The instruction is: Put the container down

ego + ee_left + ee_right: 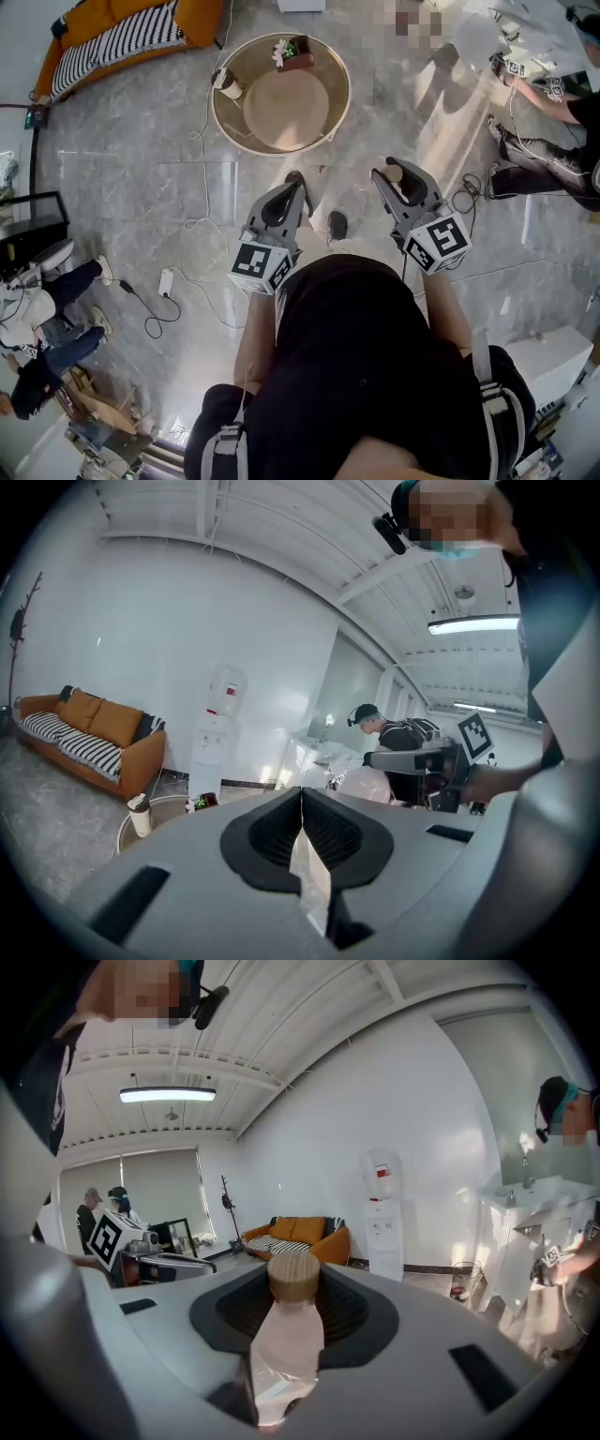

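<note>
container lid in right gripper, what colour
Light tan wood: round lid on pink container; right gripper view best.

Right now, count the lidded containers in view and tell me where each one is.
2. One container with a wooden lid is gripped in the right gripper; a second lidded bottle stands near the rim of the round table. Others may be hidden.

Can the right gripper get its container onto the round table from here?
Probably, with a step closer. Open floor lies between the right gripper, jaws shut on the container, and the round table. The table's near side is bare, with the cup and plant farther back.
</note>
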A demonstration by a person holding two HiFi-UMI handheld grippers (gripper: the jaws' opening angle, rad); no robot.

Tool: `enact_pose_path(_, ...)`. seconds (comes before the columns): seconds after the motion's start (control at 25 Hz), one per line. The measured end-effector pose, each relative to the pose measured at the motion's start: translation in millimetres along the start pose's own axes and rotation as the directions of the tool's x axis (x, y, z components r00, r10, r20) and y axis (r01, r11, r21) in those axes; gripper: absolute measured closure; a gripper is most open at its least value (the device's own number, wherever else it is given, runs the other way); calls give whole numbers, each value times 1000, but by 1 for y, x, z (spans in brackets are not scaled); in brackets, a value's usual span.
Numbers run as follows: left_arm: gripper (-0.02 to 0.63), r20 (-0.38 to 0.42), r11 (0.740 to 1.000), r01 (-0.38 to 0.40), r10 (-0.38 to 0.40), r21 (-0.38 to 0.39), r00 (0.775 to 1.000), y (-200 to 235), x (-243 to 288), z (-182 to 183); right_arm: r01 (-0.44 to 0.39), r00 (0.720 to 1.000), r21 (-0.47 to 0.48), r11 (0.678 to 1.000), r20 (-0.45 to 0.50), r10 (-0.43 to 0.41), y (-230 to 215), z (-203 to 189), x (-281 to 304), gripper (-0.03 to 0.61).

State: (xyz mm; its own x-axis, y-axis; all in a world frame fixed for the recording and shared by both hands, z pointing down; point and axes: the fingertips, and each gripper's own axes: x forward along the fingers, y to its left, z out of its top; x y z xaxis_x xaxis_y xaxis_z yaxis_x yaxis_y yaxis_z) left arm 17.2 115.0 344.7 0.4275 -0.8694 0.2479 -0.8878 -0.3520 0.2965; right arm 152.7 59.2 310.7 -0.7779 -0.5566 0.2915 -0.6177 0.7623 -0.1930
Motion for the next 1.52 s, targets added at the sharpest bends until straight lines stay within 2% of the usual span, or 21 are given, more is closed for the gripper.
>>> enact_pose_path(0.32,594,-1,997,75,-75,20,997,60,50,37,27,1000,-10,1000,10,-27,-11,35,69,442)
enact_pose_path(0.6,594,-12,990,137,-136,31,991,109,89,60,32,999,-41,999,-31,-33,-17,51,133,442)
enact_pose_path(0.92,594,-93,979,202,-201,3,975,156,111,46,70,991,19,997,-114,-67,-19,24,191,442)
enact_pose_path(1.08,594,-123,976,218,-217,-9,968,183,133,29,77,986,19,997,-150,-73,-29,4,226,442)
enact_pose_path(1.36,594,-152,972,233,-234,-28,960,195,150,15,87,979,46,995,-190,-77,-38,-14,248,442)
enact_pose_path(1.52,594,-180,969,247,-247,-25,952,201,162,8,90,981,46,995,-179,-80,-53,-23,260,442)
